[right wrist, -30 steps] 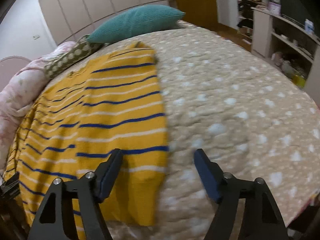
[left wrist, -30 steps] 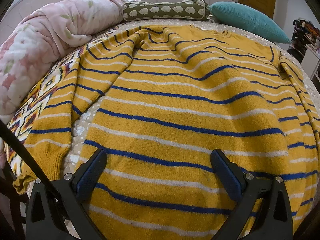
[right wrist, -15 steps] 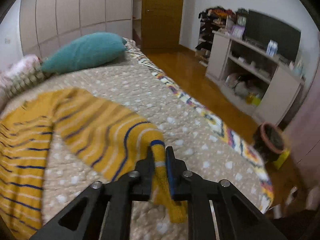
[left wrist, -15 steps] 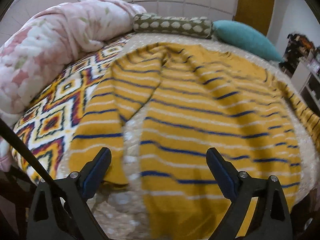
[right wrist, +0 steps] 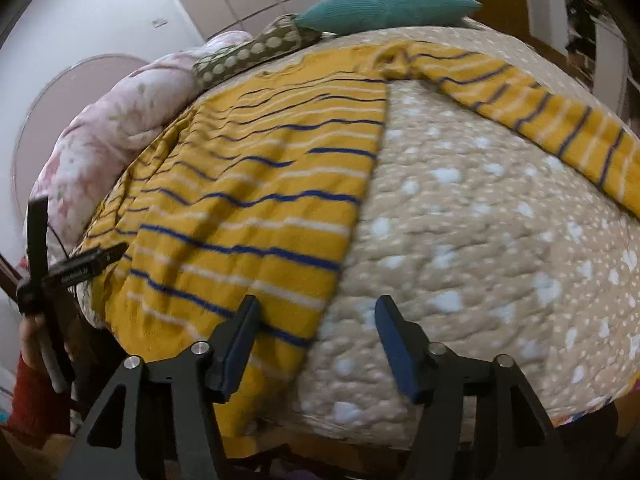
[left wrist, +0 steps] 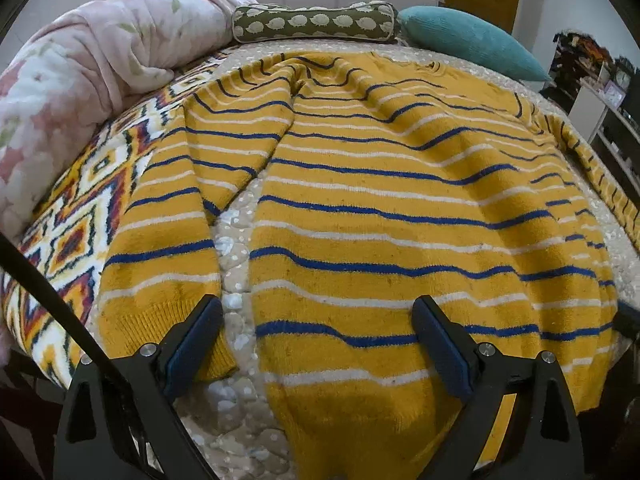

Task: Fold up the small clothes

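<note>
Left gripper [left wrist: 316,344]: jaws spread wide, nothing held, poised over the hem of the yellow striped sweater [left wrist: 380,220], which is laid flat on the beige bedspread [right wrist: 480,240]. Right gripper [right wrist: 316,336]: jaws spread wide and empty, straddling the sweater's side edge. Half a second earlier the right jaws were clamped on the sleeve [right wrist: 560,128]; the sleeve is now released and stretched outward across the bedspread.
</note>
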A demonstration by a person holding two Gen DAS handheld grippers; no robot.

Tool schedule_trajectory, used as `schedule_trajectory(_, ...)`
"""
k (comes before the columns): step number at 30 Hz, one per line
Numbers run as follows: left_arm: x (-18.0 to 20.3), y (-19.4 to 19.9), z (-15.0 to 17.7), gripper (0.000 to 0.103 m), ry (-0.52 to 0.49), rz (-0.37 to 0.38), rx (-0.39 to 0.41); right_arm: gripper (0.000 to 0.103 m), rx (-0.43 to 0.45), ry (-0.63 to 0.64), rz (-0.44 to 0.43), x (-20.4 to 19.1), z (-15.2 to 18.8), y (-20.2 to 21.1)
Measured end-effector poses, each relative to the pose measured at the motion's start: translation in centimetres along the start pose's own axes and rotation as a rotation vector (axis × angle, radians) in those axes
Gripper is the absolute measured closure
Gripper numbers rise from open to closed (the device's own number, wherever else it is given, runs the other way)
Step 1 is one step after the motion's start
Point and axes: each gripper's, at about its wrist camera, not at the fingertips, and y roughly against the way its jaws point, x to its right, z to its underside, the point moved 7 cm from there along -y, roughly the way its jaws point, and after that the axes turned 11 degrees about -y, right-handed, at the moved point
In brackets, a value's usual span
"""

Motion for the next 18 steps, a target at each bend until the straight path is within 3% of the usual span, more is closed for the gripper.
schedule_trajectory(2, 0.2, 0.0, 0.0, 0.010, 0.016, 0.017, 0.000, 0.037, -0.021, -0.005, -0.063, -1.7, 0.6, -0.7)
schedule_trajectory(3, 0.4, -0.1, -0.1, 0.034, 0.021, 0.039, -0.004, 0.039, -0.030, -0.009, -0.086, -2.2, 0.9, -0.6)
schedule_trajectory(4, 0.6, -0.4, 0.1, 0.047, 0.030, 0.050, -0.025, 0.042, -0.031, -0.004, -0.091, -2.5, 1.2, -0.8)
schedule_trajectory(6, 1.0, 0.0, -0.1, 0.088, 0.020, 0.042, -0.045, 0.081, -0.035, 0.022, -0.075, -3.1, 1.4, -1.2)
schedule_trajectory(7, 1.3, 0.5, -0.3, 0.095, 0.026, 0.063, -0.054, 0.086, -0.044, 0.017, -0.077, -2.9, 1.1, -1.1)
schedule_trajectory(11, 1.4, 2.7, 0.2, 0.095, 0.053, 0.078, -0.053, 0.091, -0.068, -0.030, -0.134, -1.1, 0.2, 1.1)
schedule_trajectory(18, 1.9, 6.1, 3.6, 0.089, 0.064, 0.070, -0.036, 0.096, -0.094, 0.019, -0.038, 2.5, 2.0, 5.3)
